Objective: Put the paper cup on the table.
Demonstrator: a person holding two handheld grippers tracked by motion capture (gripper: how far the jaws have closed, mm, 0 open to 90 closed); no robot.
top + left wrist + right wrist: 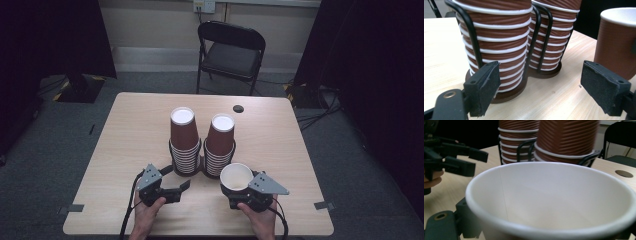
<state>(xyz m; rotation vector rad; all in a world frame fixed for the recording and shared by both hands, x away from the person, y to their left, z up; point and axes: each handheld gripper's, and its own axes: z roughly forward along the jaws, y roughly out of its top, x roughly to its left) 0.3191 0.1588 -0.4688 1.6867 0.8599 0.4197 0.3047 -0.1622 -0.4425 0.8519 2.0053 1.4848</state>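
Observation:
Two stacks of upside-down brown ribbed paper cups, left stack (184, 140) (496, 37) and right stack (220, 142) (554, 30), stand in a black wire holder (201, 167) at mid-table. My left gripper (181, 190) (539, 87) is low over the table just in front of the left stack, open, with nothing between its pads. My right gripper (235, 194) is shut on a single upright paper cup (236, 177) (549, 195), brown outside and white inside, just in front of the right stack. That cup also appears at the right of the left gripper view (616, 45).
The wooden table (135, 130) has a round cable hole (238, 108) near its far edge. A black folding chair (231, 52) stands behind it. Bare tabletop lies left and right of the holder.

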